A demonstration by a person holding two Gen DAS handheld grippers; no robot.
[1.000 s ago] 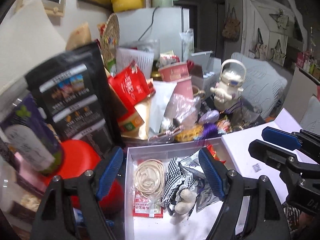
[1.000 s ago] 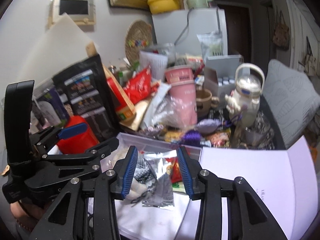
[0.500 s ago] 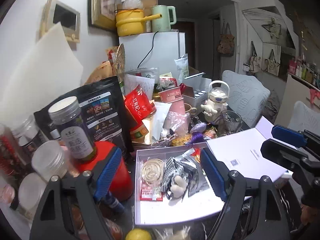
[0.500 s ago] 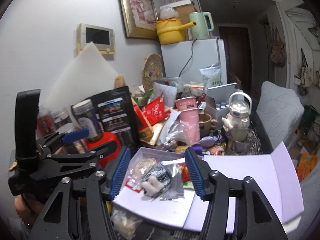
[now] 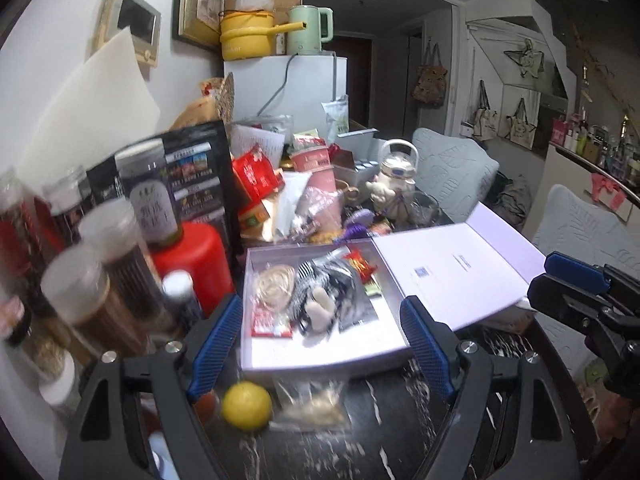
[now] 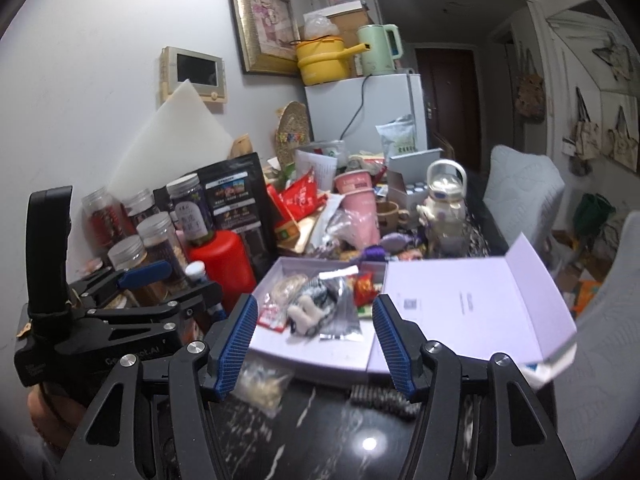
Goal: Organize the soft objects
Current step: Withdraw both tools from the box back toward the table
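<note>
An open pale lilac box point(image 5: 320, 356) point(image 6: 312, 360) lies on the dark marble table, its lid point(image 5: 452, 276) point(image 6: 472, 308) folded out to the right. Inside lie a black-and-white checked soft toy point(image 5: 320, 296) point(image 6: 312, 304), a coil of beige bands point(image 5: 274, 286), foil sachets point(image 6: 344, 316) and red snack packets point(image 5: 360, 266). My left gripper point(image 5: 320, 344) is open and empty, held just in front of the box. My right gripper point(image 6: 316, 344) is open and empty too, at the box's near edge.
A lemon point(image 5: 246, 404) and a clear bag of grains point(image 5: 316, 402) lie in front of the box. Jars point(image 5: 88, 292), a red canister point(image 5: 188, 260) and a black pouch point(image 5: 200, 176) crowd the left. Cups and a white kettle point(image 5: 394, 184) stand behind. A dark coil point(image 6: 380, 398) lies by the right gripper.
Both grippers have drawn back and up from the box, so more of the table front, the lemon and the grain bag now show. Both jaws stay open.
</note>
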